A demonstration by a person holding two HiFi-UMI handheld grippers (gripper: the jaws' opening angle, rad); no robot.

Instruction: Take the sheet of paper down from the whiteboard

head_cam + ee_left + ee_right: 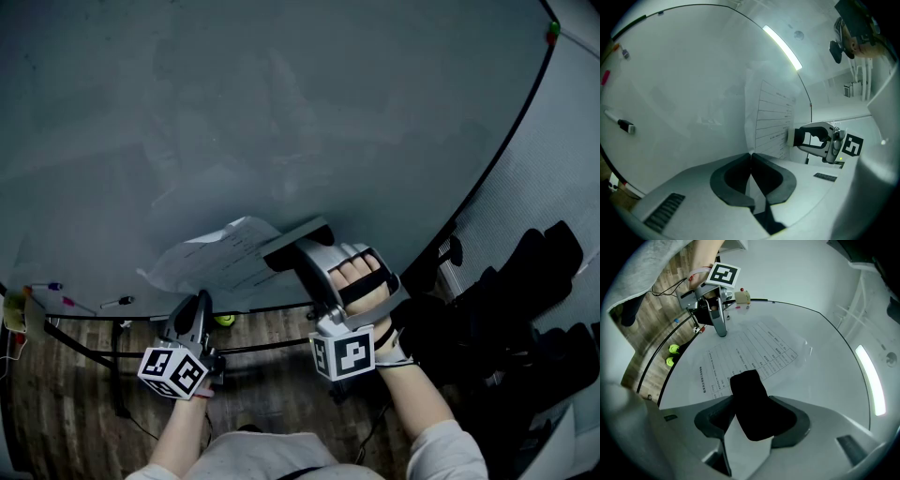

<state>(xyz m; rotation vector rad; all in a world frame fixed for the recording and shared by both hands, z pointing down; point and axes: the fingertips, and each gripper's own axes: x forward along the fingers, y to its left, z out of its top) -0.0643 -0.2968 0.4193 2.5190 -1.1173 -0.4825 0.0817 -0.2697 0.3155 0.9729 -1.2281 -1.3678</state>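
Sheet of paper, thin and rumpled, hangs on the smooth whiteboard, print too small to read. My left gripper is pinched on its edge; my right gripper clamps a dark rectangular block, hiding some lines.

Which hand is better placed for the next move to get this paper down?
Right. The right gripper grips the black block on the sheet, apparently pinning it; pulling that off should free the sheet, whose edge the left gripper pinches.
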